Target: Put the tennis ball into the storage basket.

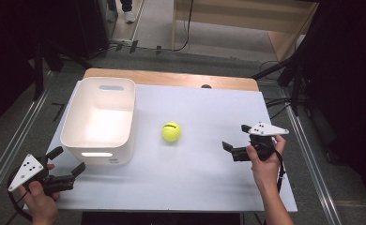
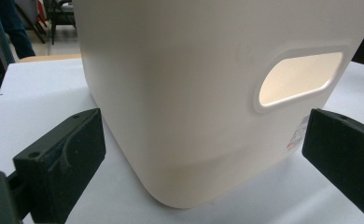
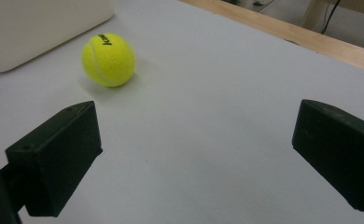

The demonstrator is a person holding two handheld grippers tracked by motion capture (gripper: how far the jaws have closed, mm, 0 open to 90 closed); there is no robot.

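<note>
A yellow tennis ball (image 1: 171, 131) lies on the white tabletop (image 1: 195, 178) near the middle, apart from everything. To its left stands a white plastic bin (image 1: 73, 112) with handle slots. My left gripper (image 1: 67, 161) is open at the table's front left, just before the bin's near wall. In the left gripper view that wall (image 2: 194, 116) stands close between the spread jaws of the left gripper (image 2: 203, 135), untouched. My right gripper (image 1: 236, 137) is open at the right, pointing toward the ball. The right gripper view has the ball (image 3: 108, 59) ahead and left of the open right gripper (image 3: 196, 140).
A wooden strip (image 1: 171, 77) runs along the table's far edge. Beyond it are a light wooden frame (image 1: 247, 18), floor cables and dark stands on both sides. A corner of the bin (image 3: 31, 28) appears past the ball in the right gripper view.
</note>
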